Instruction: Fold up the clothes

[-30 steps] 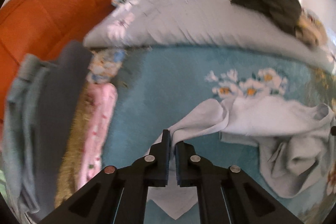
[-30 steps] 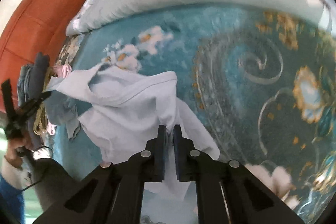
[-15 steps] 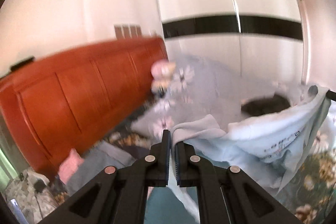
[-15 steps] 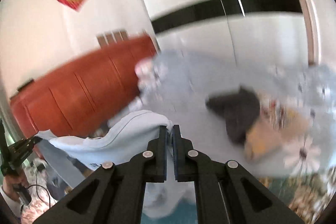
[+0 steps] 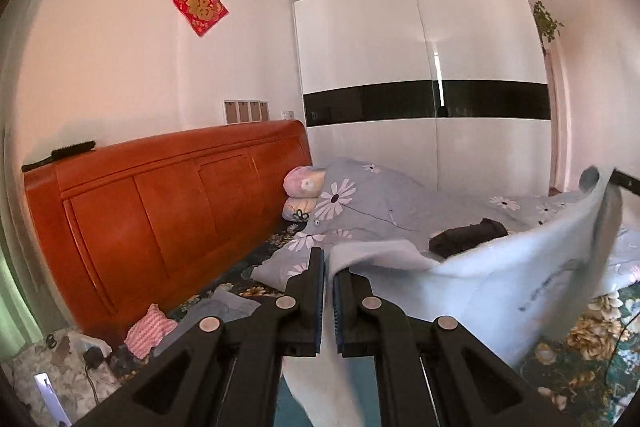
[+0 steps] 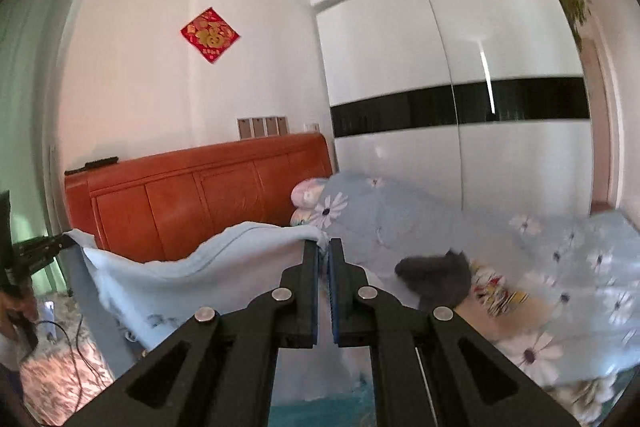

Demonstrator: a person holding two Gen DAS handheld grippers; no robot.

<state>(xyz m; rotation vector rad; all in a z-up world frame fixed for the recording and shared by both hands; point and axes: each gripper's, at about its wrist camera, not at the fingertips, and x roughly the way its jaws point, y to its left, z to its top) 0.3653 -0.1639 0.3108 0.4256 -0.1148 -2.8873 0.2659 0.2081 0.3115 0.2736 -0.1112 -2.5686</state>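
A pale blue shirt (image 5: pixel 500 291) hangs stretched in the air between my two grippers, above the bed. My left gripper (image 5: pixel 327 267) is shut on one top corner of it. My right gripper (image 6: pixel 323 259) is shut on the other top corner; the shirt (image 6: pixel 192 275) sags to the left in the right wrist view. The right gripper's tip shows at the right edge of the left wrist view (image 5: pixel 622 181). The left gripper and the hand on it show at the left edge of the right wrist view (image 6: pixel 32 253).
An orange wooden headboard (image 5: pixel 160 211) stands at the left. A grey floral duvet (image 5: pixel 372 207) and pillows (image 5: pixel 302 191) lie behind the shirt. A dark garment (image 6: pixel 438 277) lies on the duvet. Folded clothes (image 5: pixel 208 311) lie near the headboard. A white wardrobe (image 5: pixel 428 107) fills the back.
Both grippers have lifted the shirt from the bedspread up into the air and tilted from looking down to looking level across the room. The shirt now hangs spread between them.
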